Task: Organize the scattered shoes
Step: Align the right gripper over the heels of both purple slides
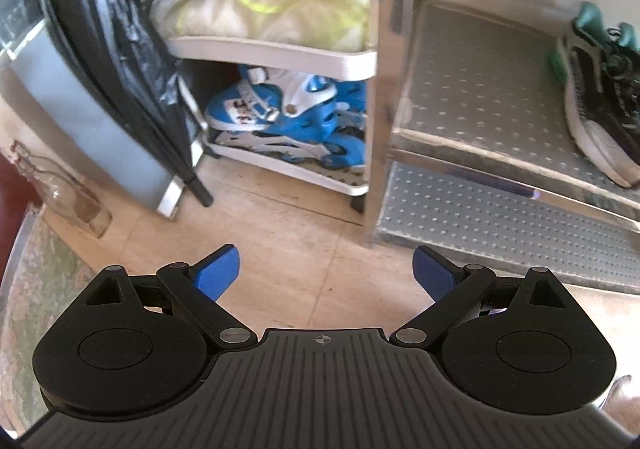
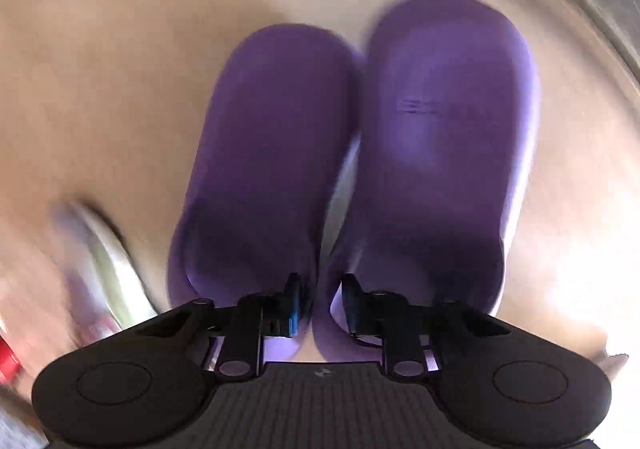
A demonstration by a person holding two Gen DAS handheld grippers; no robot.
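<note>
The right gripper (image 2: 320, 305) has its fingers drawn close together, pinching the adjoining inner heel walls of a pair of purple slippers (image 2: 360, 153) that fill the middle of the right wrist view, toes pointing toward the top of the frame. The picture is smeared, so whether the pair hangs clear of the pale floor (image 2: 80, 89) or rests on it cannot be told. They look like moulded foam clogs: light, somewhat springy, with smooth skin that could slide between the pads, so a hold deep on both heel rims at once seems the sound place, and a loose one may let one slipper drop away. The left gripper (image 1: 326, 269) at the bottom of its frame is spread wide with nothing between its blue fingers (image 1: 220, 269), hovering above the tiled floor. Ahead of it, at right, stands a metal shoe rack (image 1: 480, 89) with perforated shelves; a black and teal sneaker (image 1: 600, 97) lies on the upper shelf near the right edge. Blue inline skates (image 1: 288, 121) sit in a white cart at centre.
</note>
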